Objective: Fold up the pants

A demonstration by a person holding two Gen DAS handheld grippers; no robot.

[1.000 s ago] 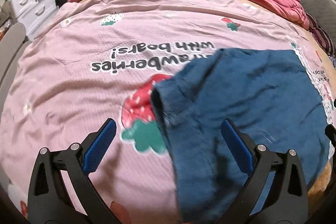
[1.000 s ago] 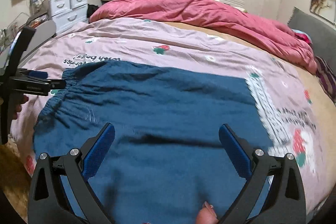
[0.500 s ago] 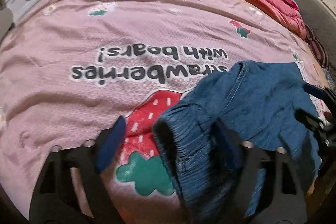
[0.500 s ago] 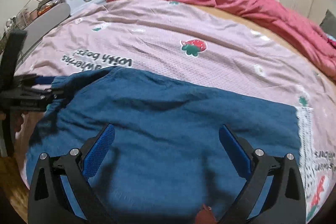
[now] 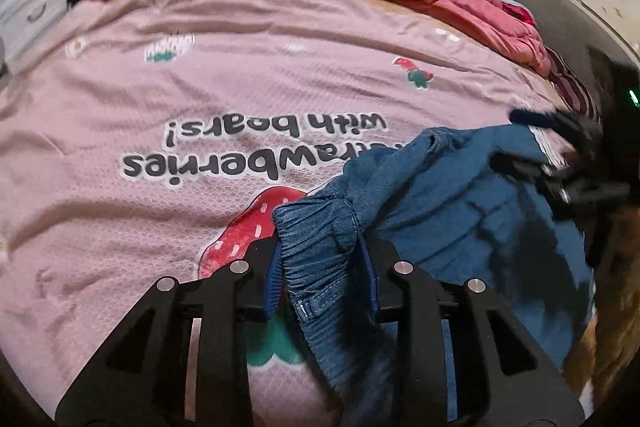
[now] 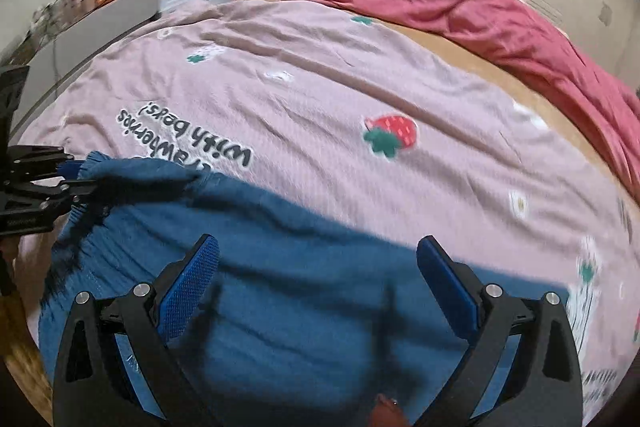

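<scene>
Between the pads of the left gripper (image 5: 322,273), left wrist view: gathered waistband of the pants (image 5: 460,211). Jaws have just been closing and now pinch that band. Pants run away to the right across the bed (image 5: 200,75), long axis left to right. Right gripper (image 5: 560,163) seen blurred at the far right end of the cloth.

Right wrist view: right gripper (image 6: 318,281) spread wide, nothing between its pads, hovering over the pants (image 6: 280,291) midsection. Waistband lies to its left, where the left gripper (image 6: 60,183) holds it. Judgement: left is nearer the waistband, right nearer the leg end.

Count: one pants, two grippers, one bed.
</scene>
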